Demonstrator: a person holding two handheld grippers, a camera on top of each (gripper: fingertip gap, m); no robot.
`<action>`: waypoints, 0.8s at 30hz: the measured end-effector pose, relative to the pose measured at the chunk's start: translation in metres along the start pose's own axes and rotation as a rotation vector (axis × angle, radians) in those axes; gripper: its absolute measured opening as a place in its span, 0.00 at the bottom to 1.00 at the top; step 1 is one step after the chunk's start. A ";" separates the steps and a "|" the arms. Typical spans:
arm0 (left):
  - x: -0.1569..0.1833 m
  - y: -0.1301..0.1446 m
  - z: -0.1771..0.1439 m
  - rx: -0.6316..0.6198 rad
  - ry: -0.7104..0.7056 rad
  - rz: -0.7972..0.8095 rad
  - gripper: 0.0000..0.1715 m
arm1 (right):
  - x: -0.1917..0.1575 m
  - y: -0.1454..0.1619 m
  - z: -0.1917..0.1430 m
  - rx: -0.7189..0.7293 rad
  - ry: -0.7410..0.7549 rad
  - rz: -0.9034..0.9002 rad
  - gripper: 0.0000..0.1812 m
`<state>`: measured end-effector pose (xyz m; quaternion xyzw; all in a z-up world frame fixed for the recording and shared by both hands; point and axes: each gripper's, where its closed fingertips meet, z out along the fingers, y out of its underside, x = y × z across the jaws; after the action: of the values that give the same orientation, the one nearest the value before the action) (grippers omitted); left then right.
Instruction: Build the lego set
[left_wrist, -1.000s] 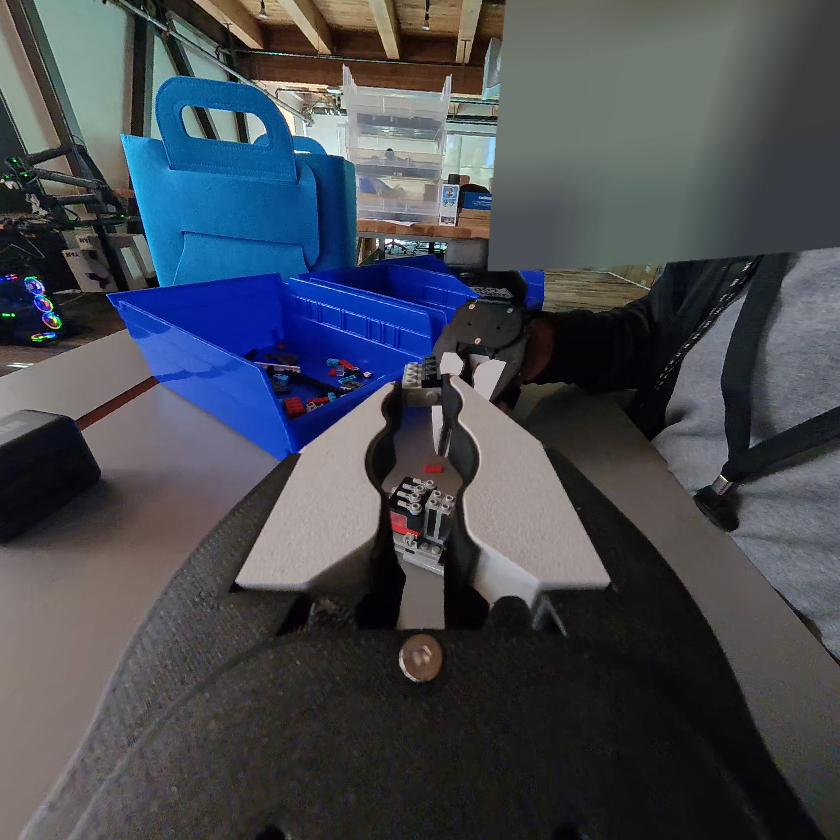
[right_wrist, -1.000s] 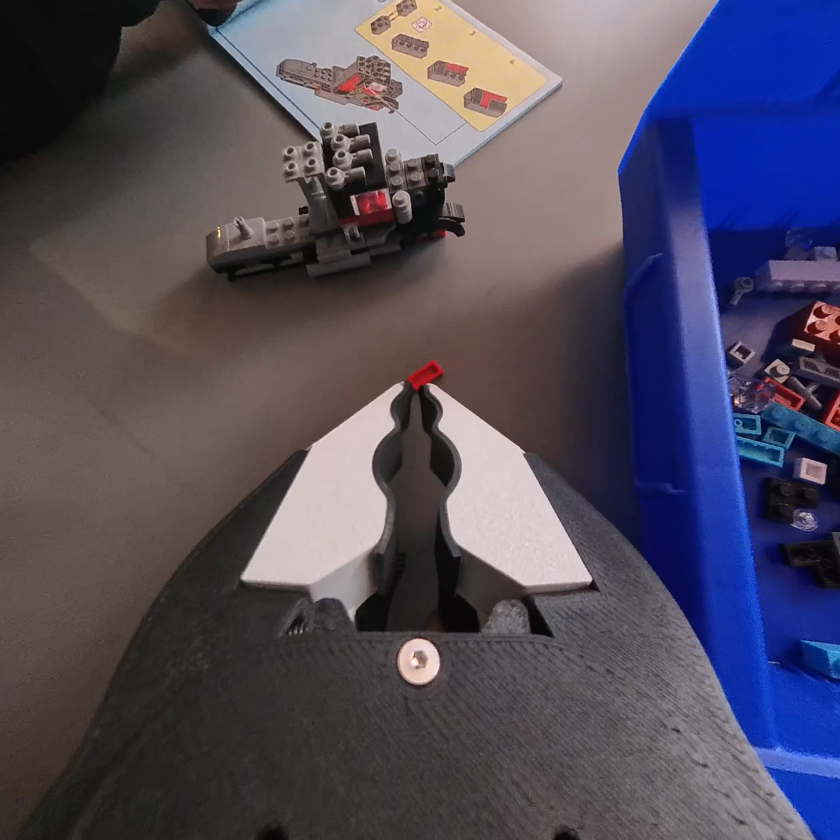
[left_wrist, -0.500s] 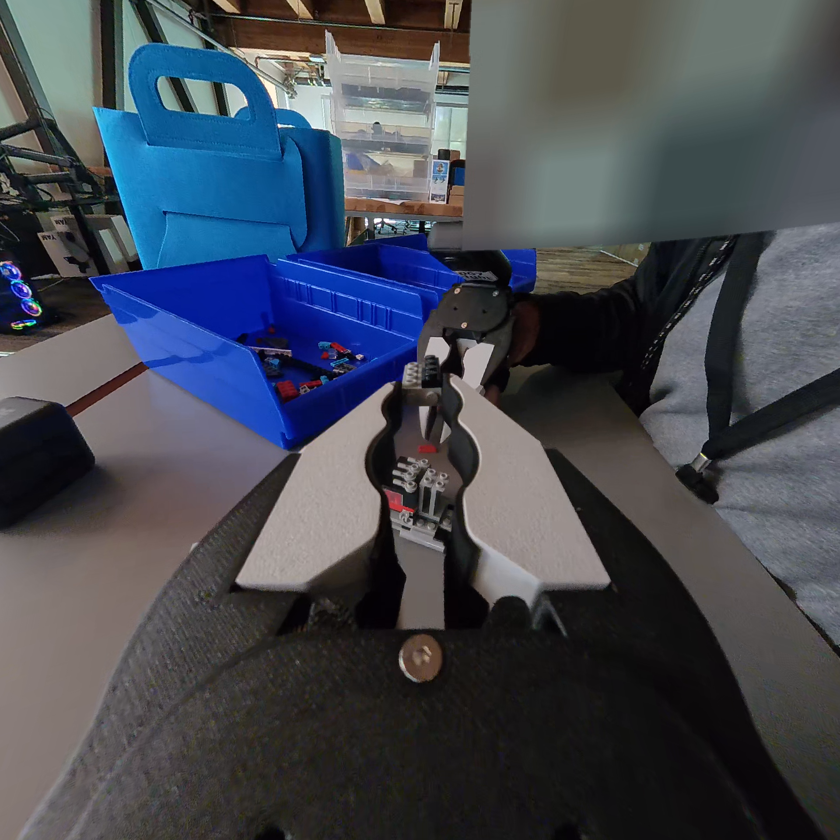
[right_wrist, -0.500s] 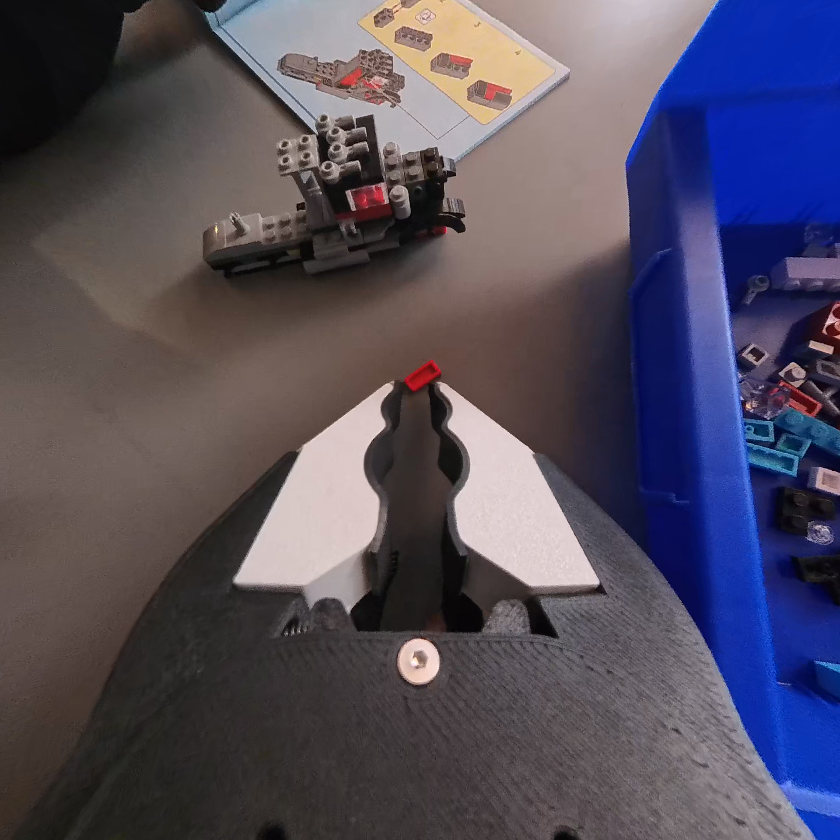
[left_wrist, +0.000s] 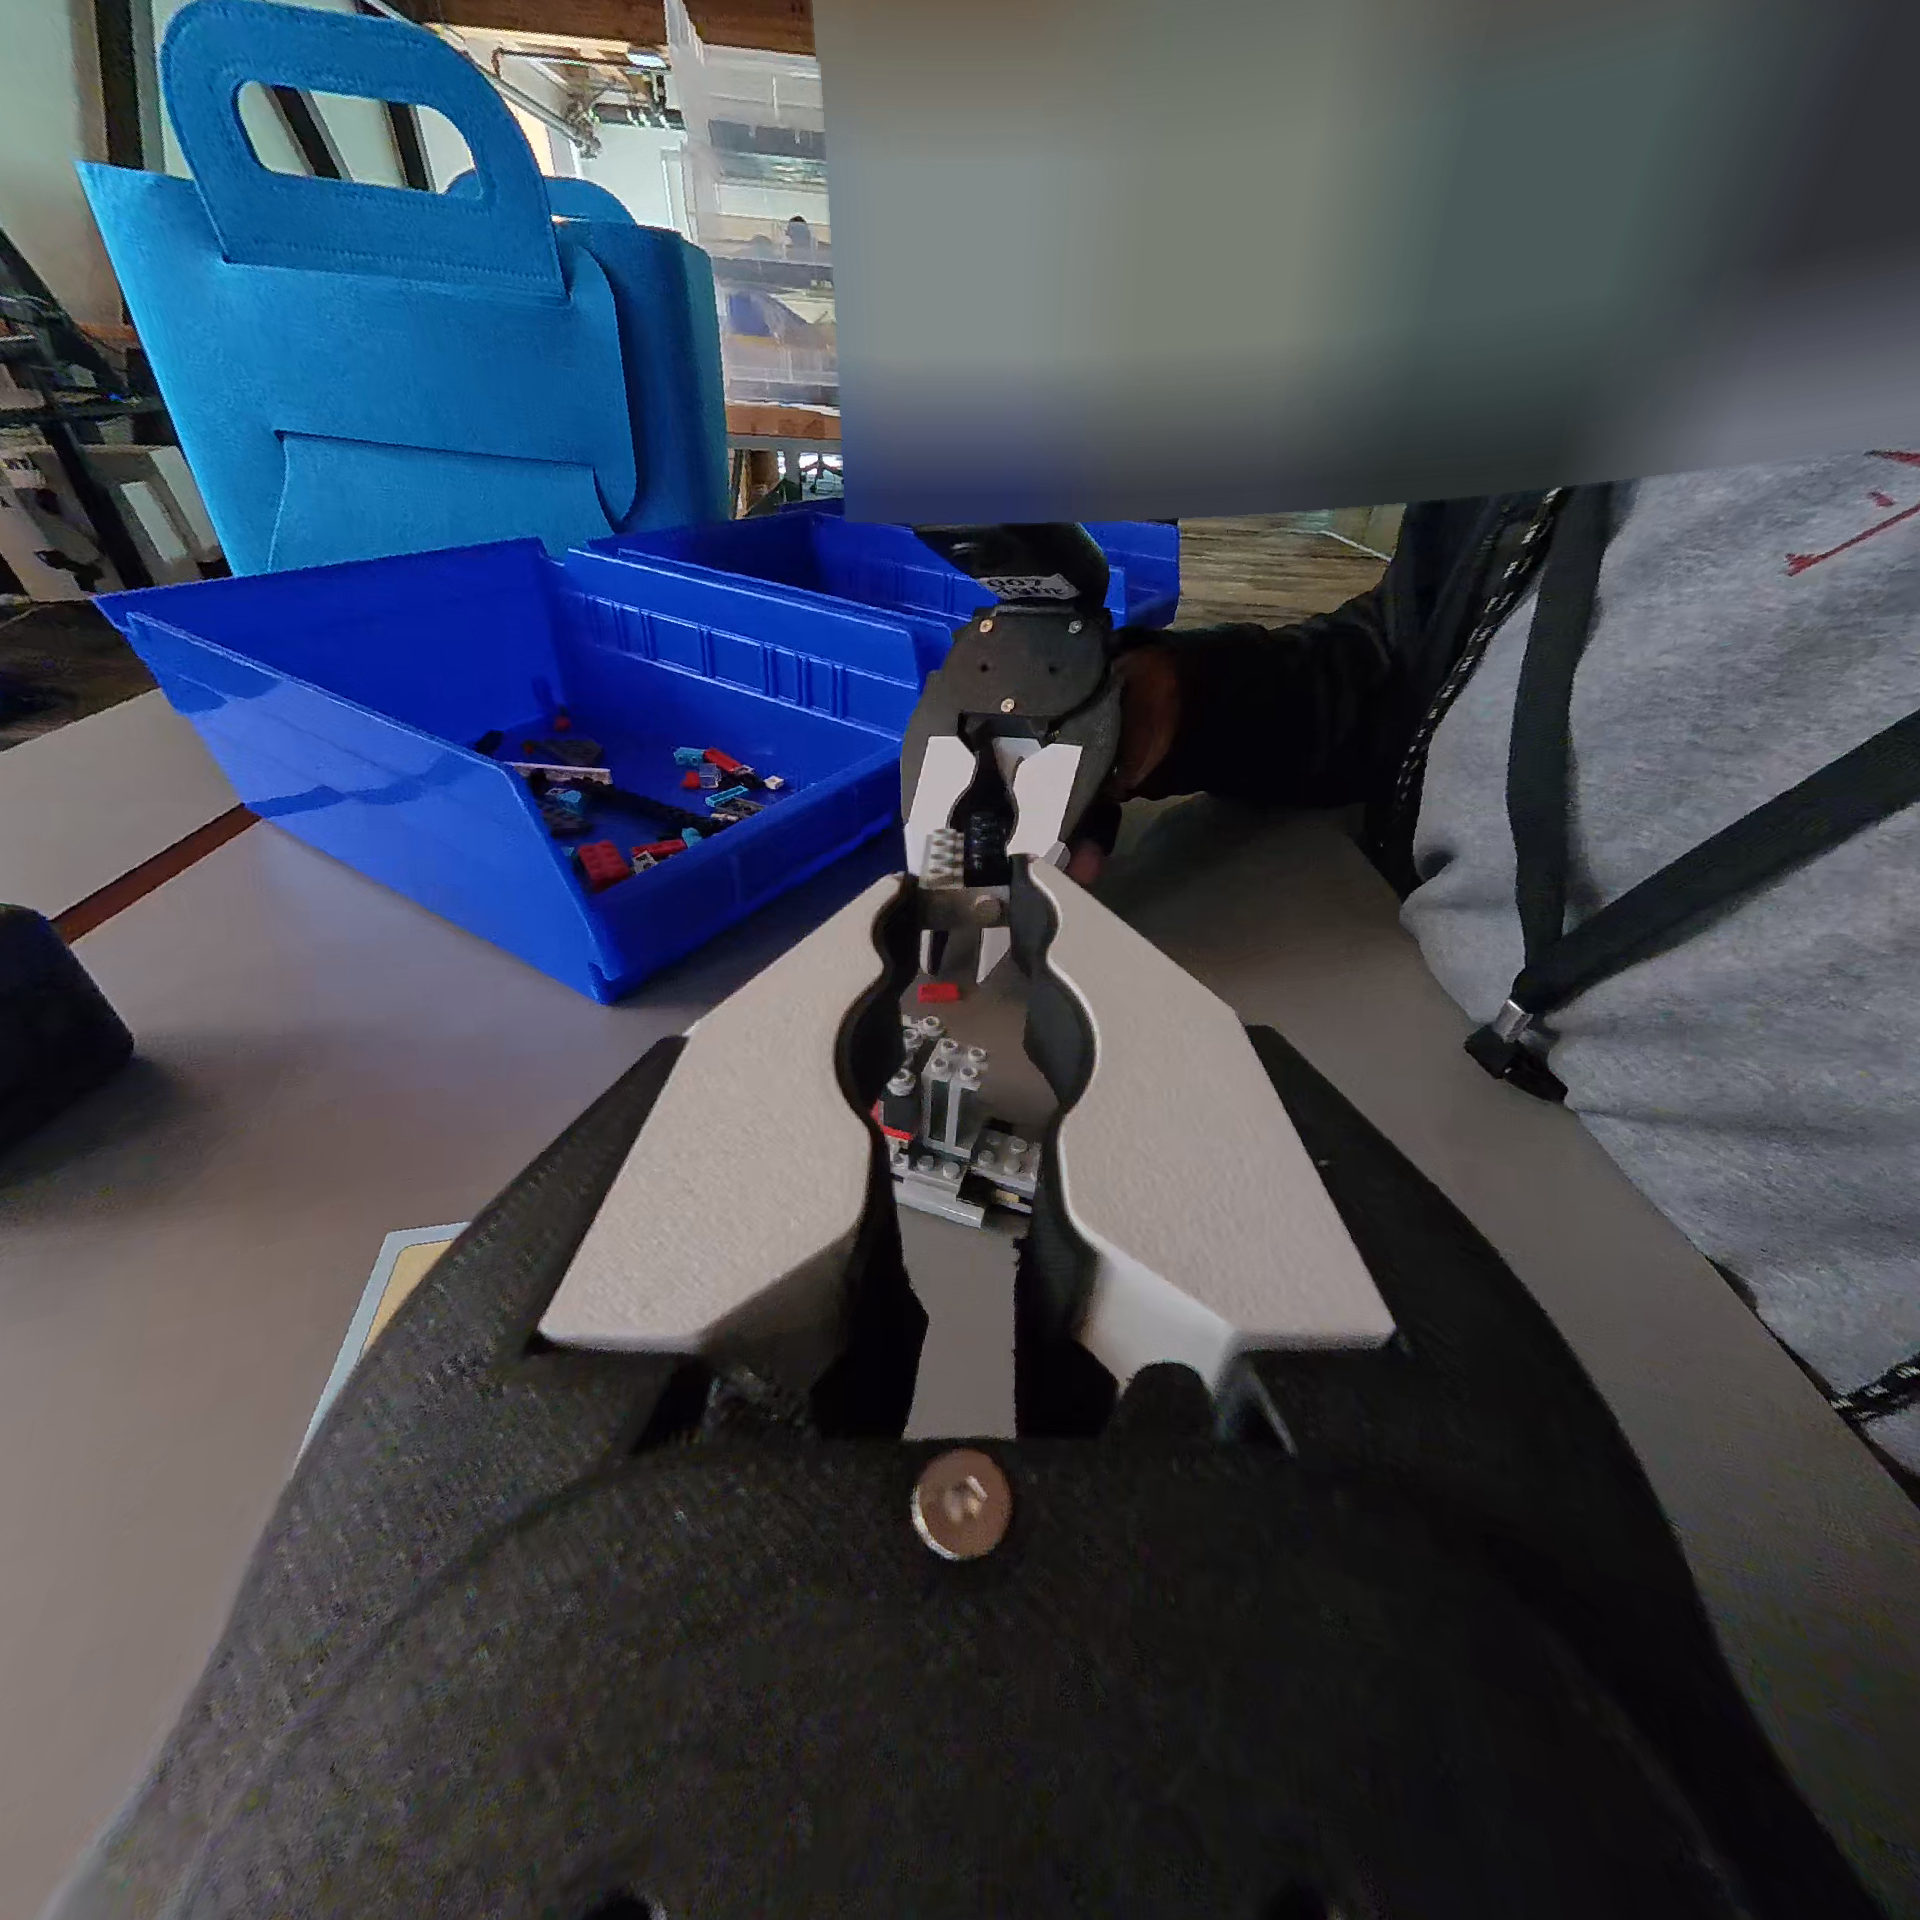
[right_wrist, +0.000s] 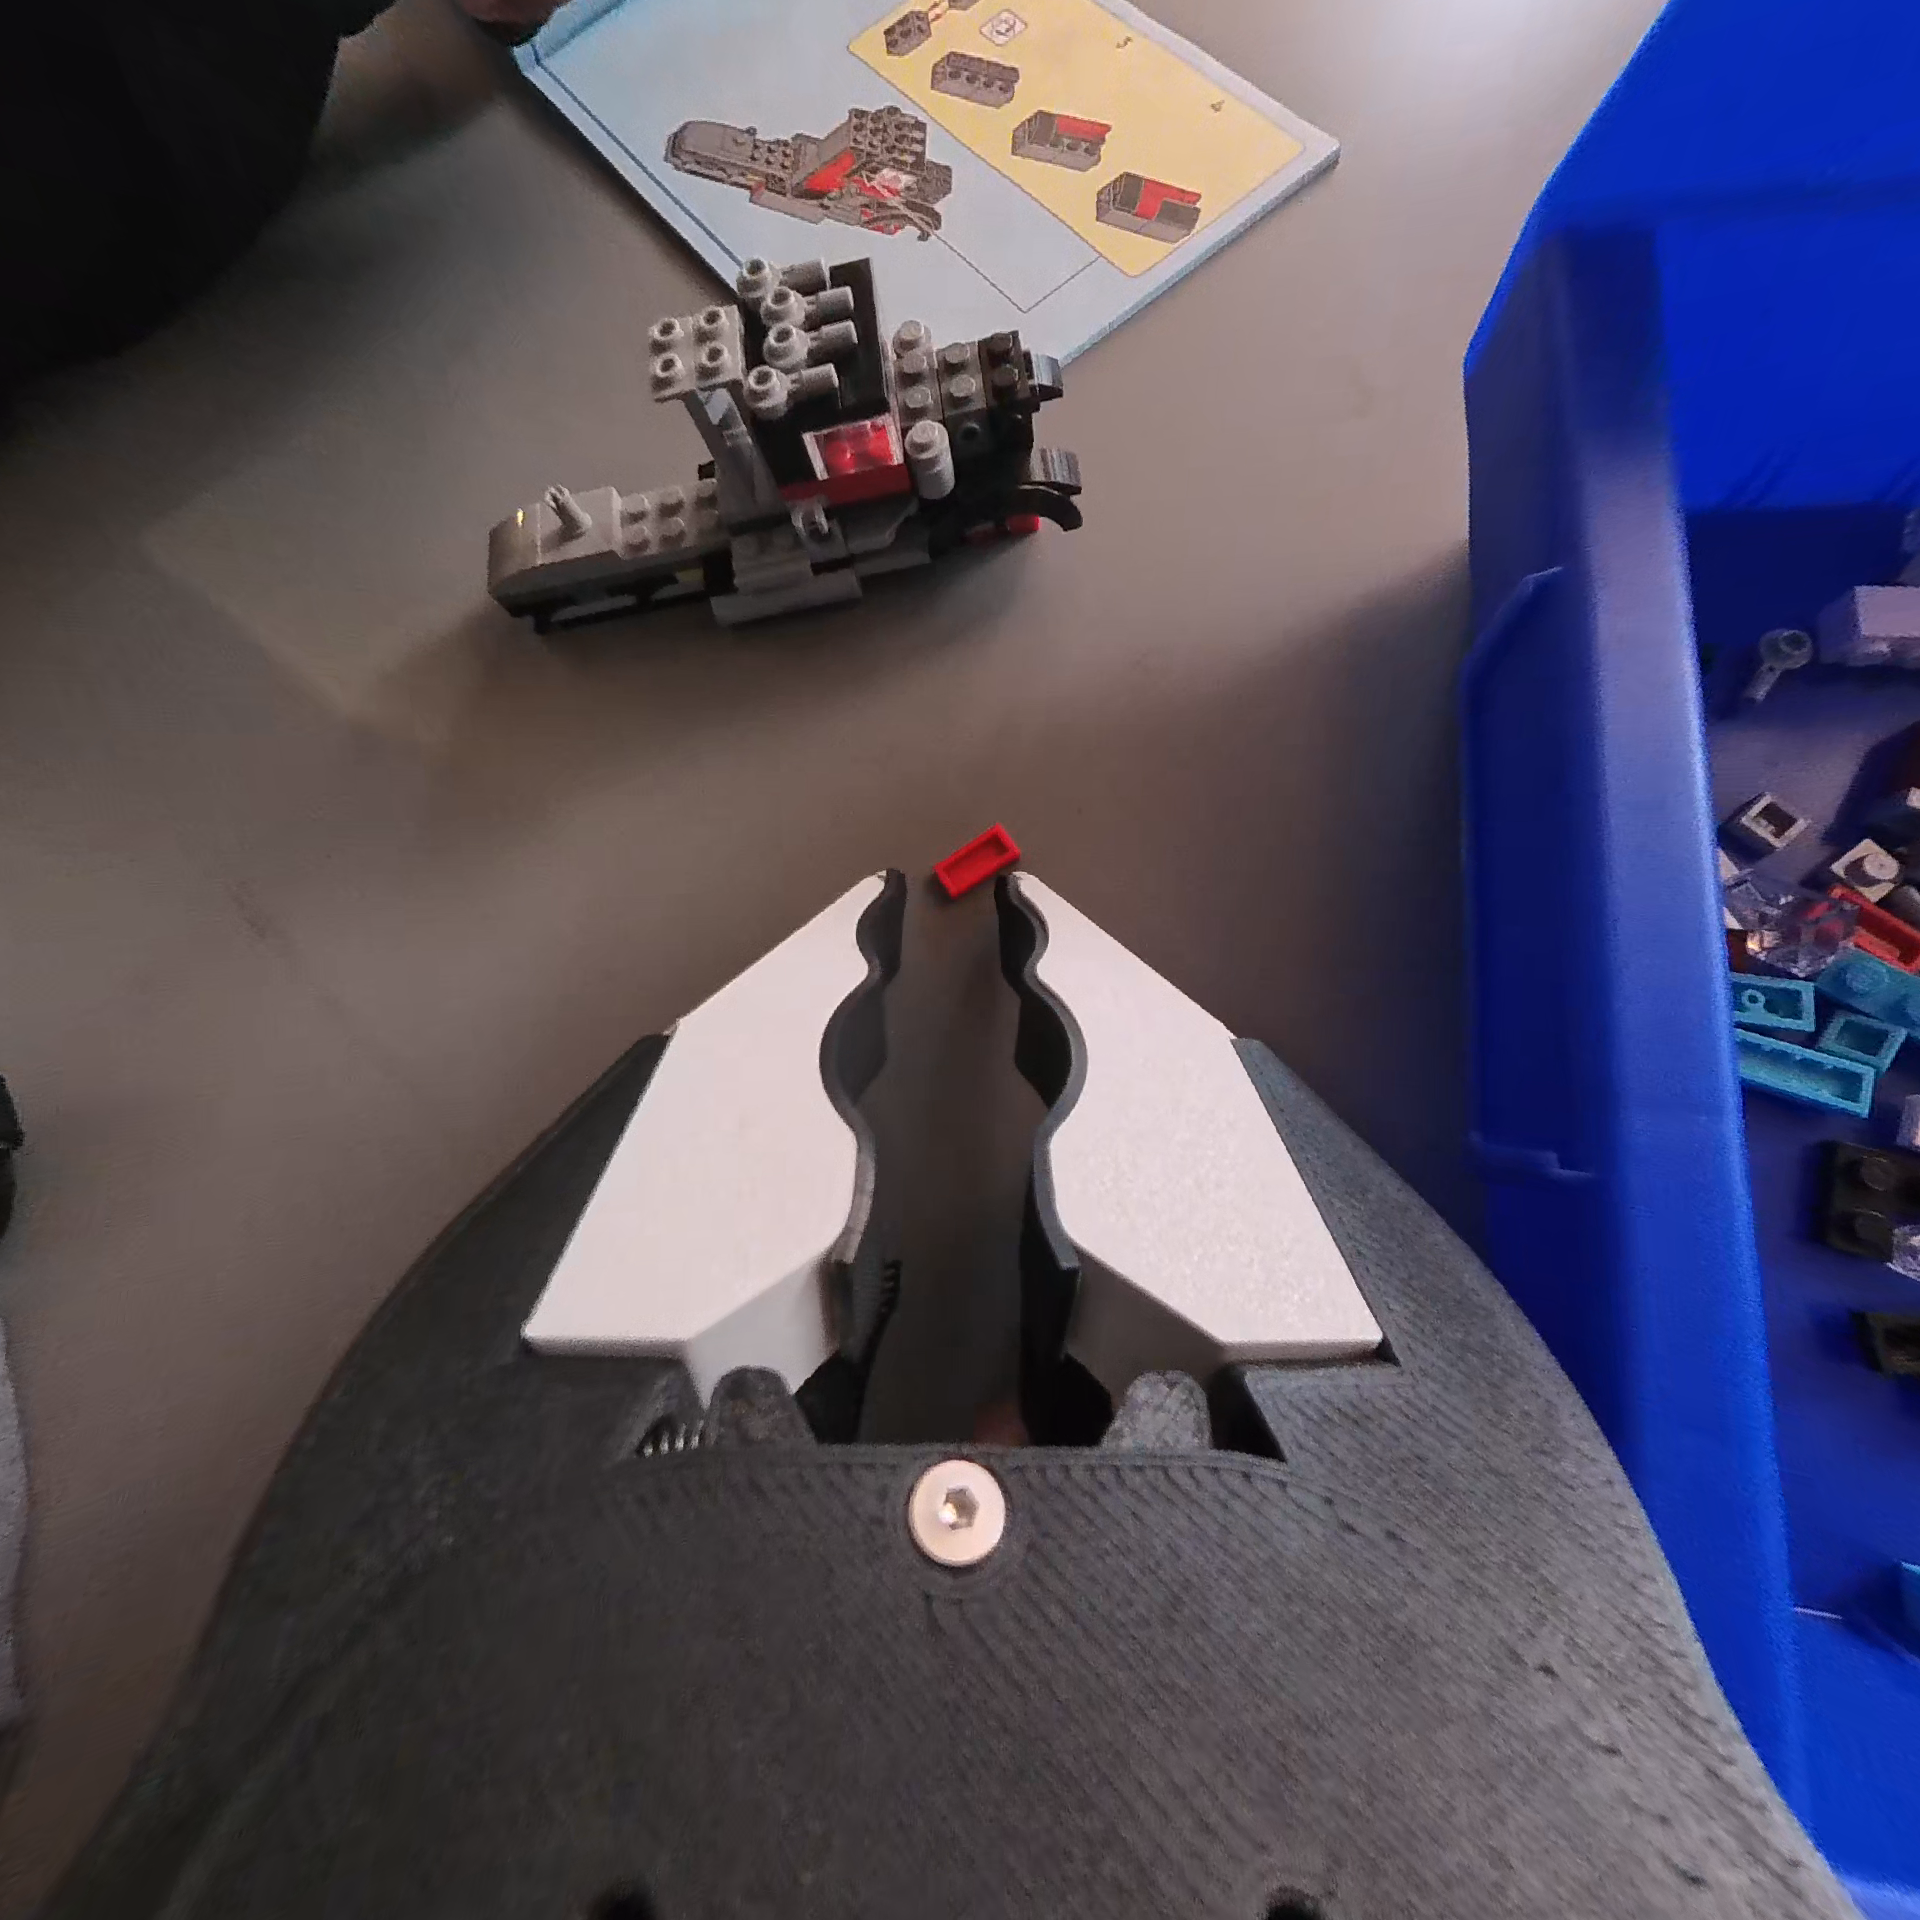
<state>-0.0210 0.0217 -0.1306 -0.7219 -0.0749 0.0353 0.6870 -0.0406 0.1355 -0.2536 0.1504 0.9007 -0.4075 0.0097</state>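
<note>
My left gripper (left_wrist: 964, 873) is shut on a small grey and black brick piece (left_wrist: 961, 852) and holds it above the table. Below it, between my fingers, stands the partly built grey, black and red model (left_wrist: 951, 1122), which also shows in the right wrist view (right_wrist: 790, 457). My right gripper (right_wrist: 948, 883) is open and empty, low over the table. A small red tile (right_wrist: 974, 859) lies on the table just ahead of its tips, nearer the right fingertip. The tile also shows in the left wrist view (left_wrist: 940, 992), beyond the model.
A blue bin (right_wrist: 1579, 831) with several loose bricks stands to the right of my right gripper; two such bins (left_wrist: 416, 769) show behind the left. An instruction booklet (right_wrist: 935, 135) lies beyond the model. A blue felt bag (left_wrist: 395, 343) stands behind. A person's grey torso (left_wrist: 1714, 831) is at the right.
My right gripper has opened and let go of the red tile, which now lies on the table. My left gripper still holds its piece and has shifted slightly.
</note>
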 end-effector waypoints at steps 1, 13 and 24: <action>0.000 0.000 0.000 0.001 0.001 -0.001 0.10 | 0.000 0.000 0.000 -0.001 -0.001 0.001 0.10; 0.000 0.003 0.001 -0.010 0.005 -0.008 0.10 | 0.000 0.000 0.001 -0.006 -0.010 0.009 0.11; 0.005 0.004 0.002 -0.026 0.029 -0.005 0.10 | 0.001 0.000 0.001 -0.004 -0.009 0.019 0.12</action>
<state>-0.0163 0.0241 -0.1349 -0.7311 -0.0672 0.0223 0.6786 -0.0414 0.1348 -0.2547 0.1572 0.8999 -0.4064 0.0177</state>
